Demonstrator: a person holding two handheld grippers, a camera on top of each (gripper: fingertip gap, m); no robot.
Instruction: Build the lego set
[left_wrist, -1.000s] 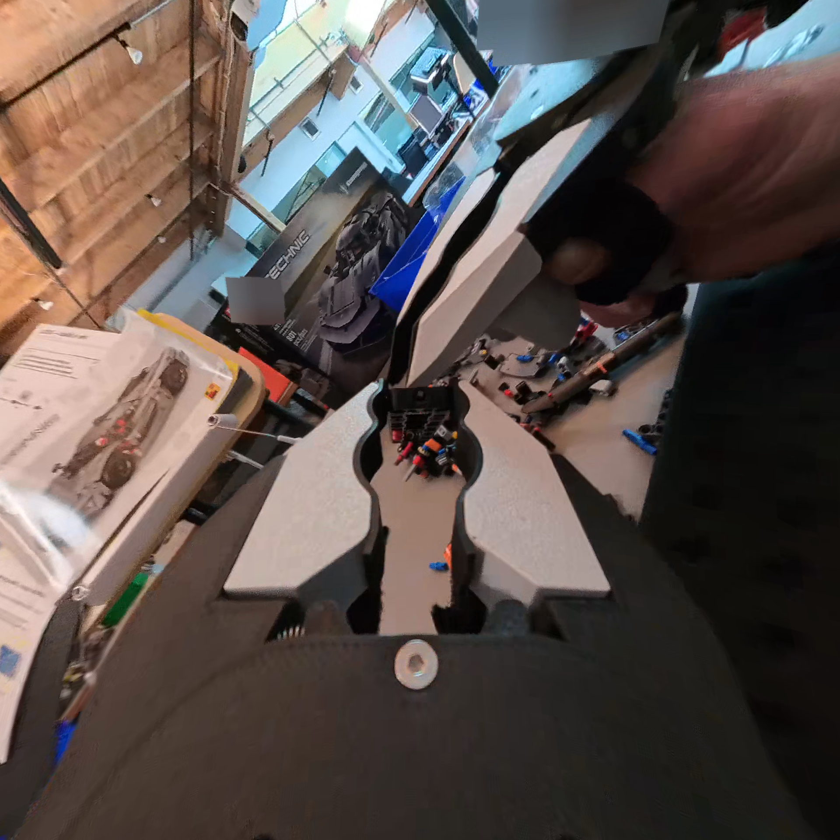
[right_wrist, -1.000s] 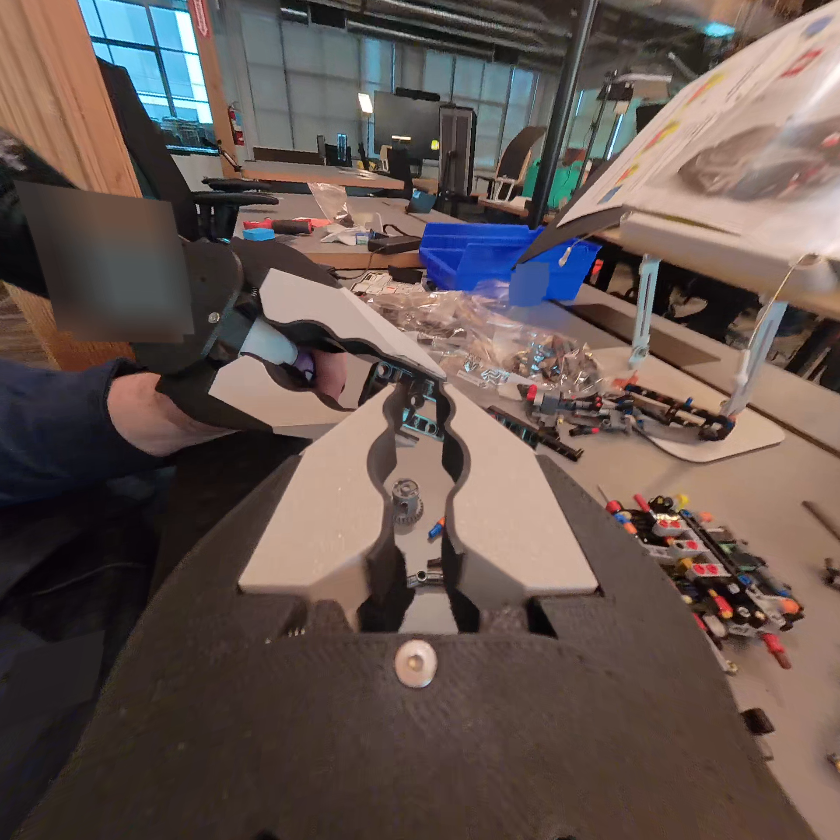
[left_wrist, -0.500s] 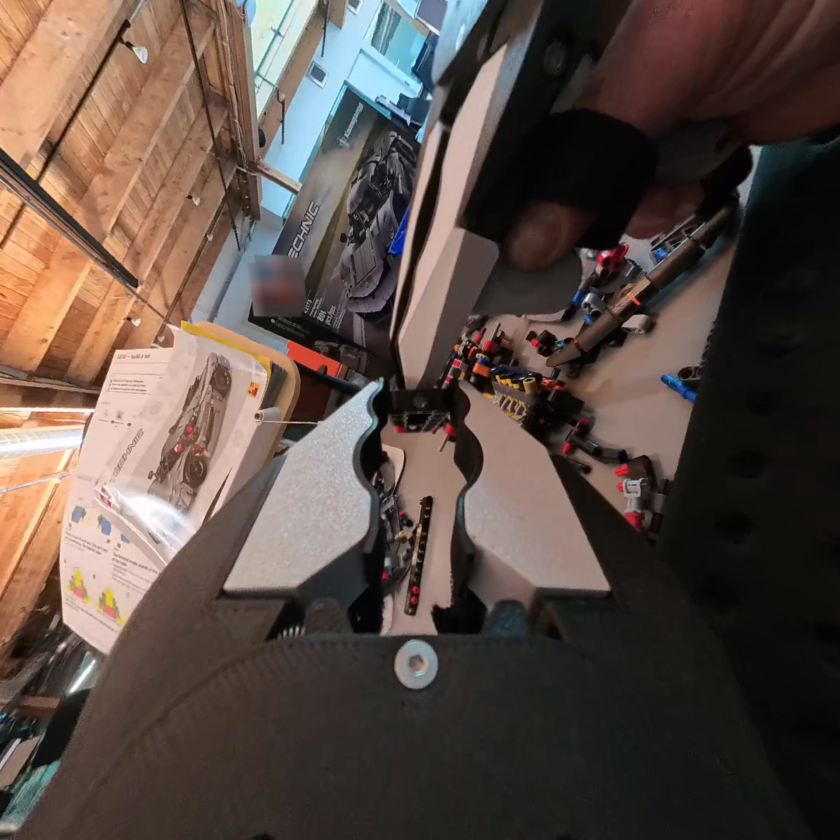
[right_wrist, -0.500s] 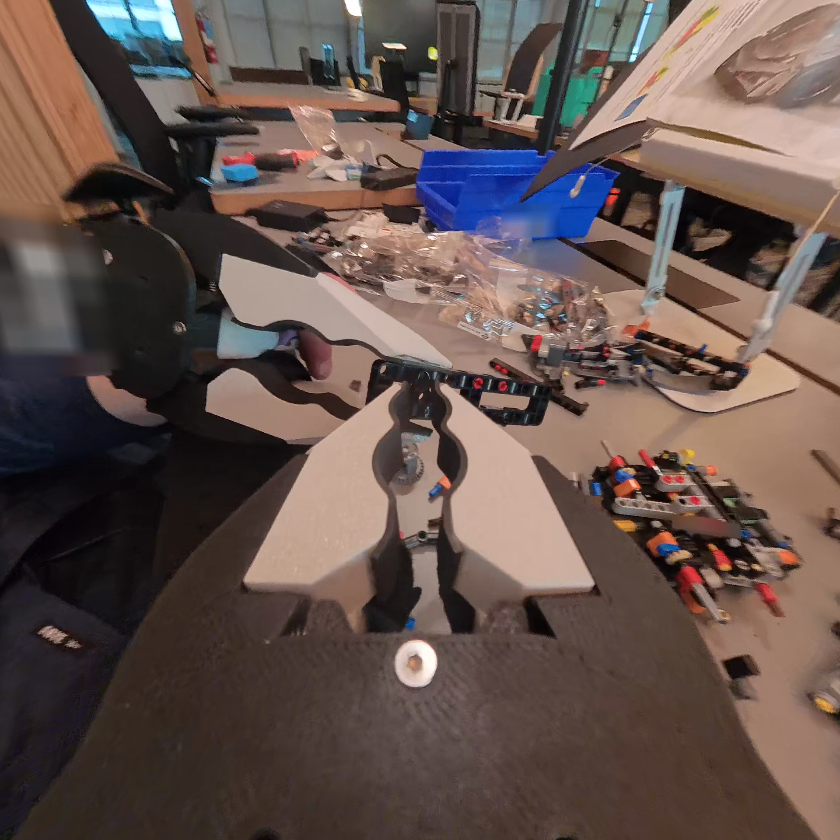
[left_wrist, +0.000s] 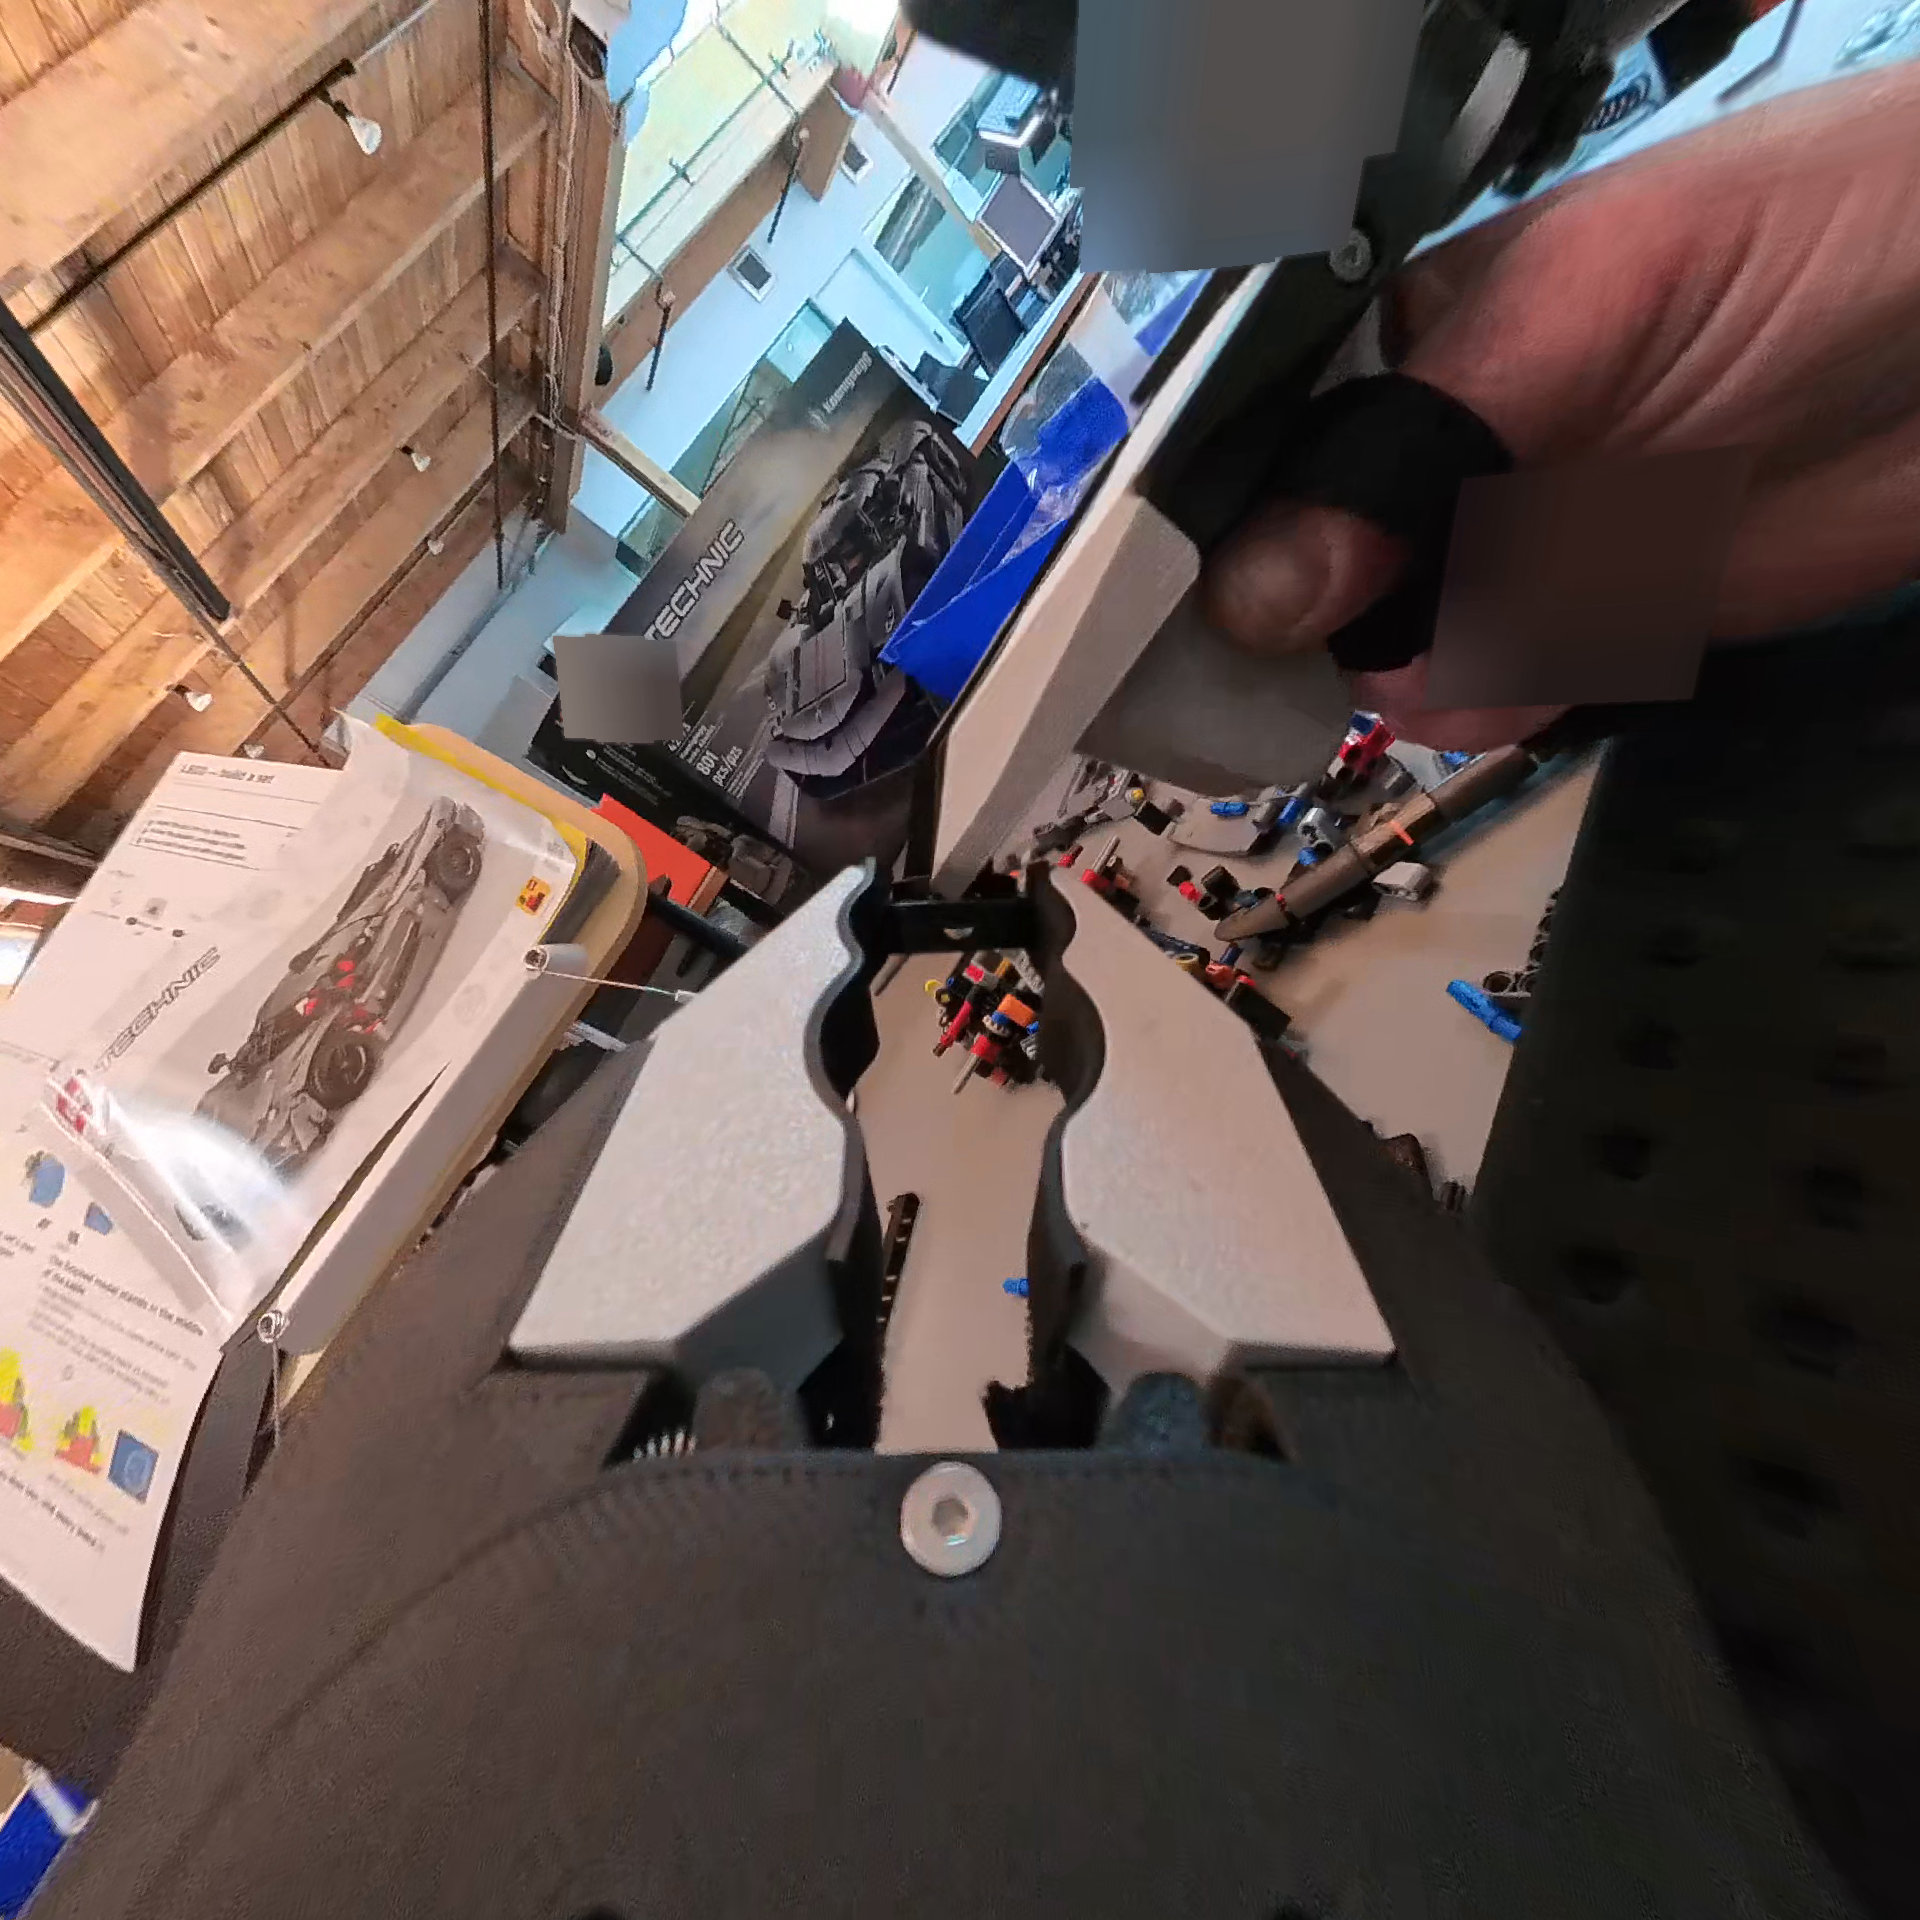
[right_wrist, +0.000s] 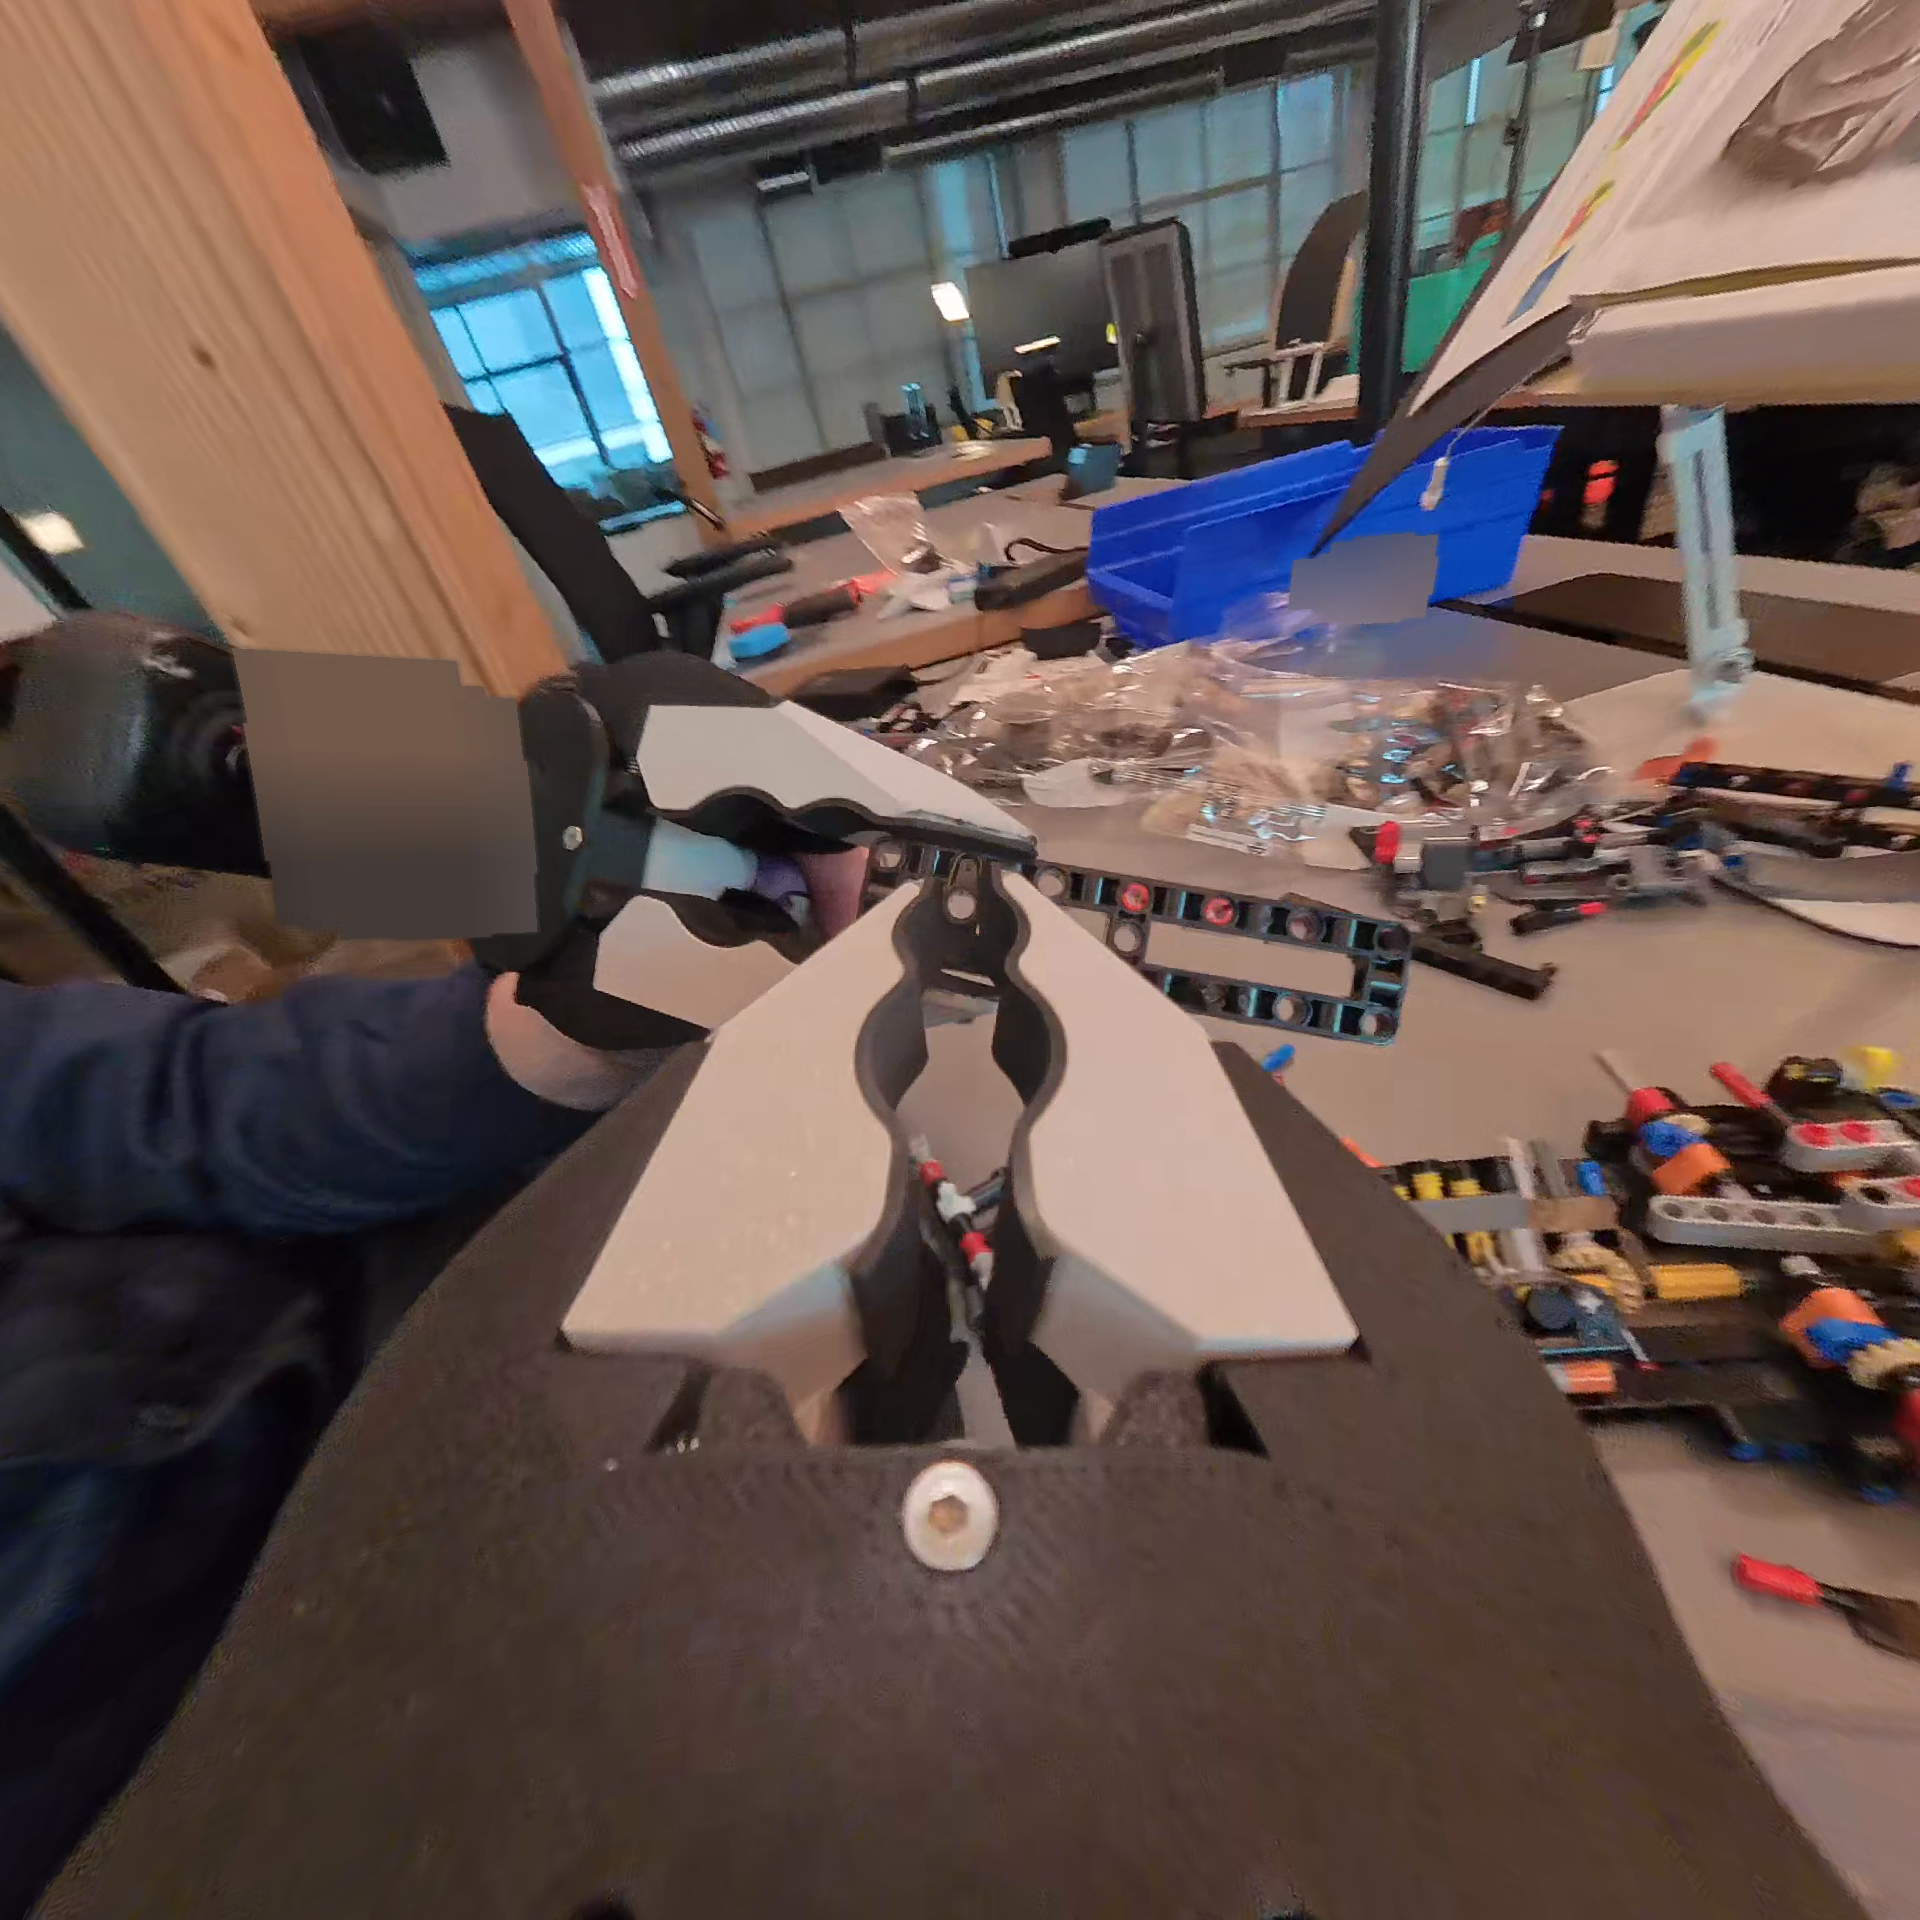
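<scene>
A black rectangular lego frame (right_wrist: 1262, 961) with red and blue pins is held above the table. My left gripper (left_wrist: 956, 883) is shut on its left end; the frame shows edge-on between its tips (left_wrist: 961, 920). In the right wrist view the left gripper (right_wrist: 997, 842) comes in from the left. My right gripper (right_wrist: 961, 888) is nearly closed on a small black piece (right_wrist: 961, 873) with a hole, pressed against the frame's left end. In the left wrist view the right gripper's tip (left_wrist: 940, 862) touches the frame from above.
A colourful part-built lego assembly (right_wrist: 1714, 1247) lies on the grey table at the right. Clear bags of parts (right_wrist: 1299, 748), a blue bin (right_wrist: 1247, 540) and another dark subassembly (right_wrist: 1662, 842) lie behind. An instruction sheet on a stand (left_wrist: 260, 1039) and the set's box (left_wrist: 810, 623) stand beyond. Left and right tips are no more than a few centimetres apart. Left tips and right tips are each some 20 centimeters from the colourful part-built lego assembly (right_wrist: 1714, 1247).
The frame has turned so its open face shows in the right wrist view. The right gripper's tips have shifted to its left end. The left wrist view has swung round, and both grippers stay together.
</scene>
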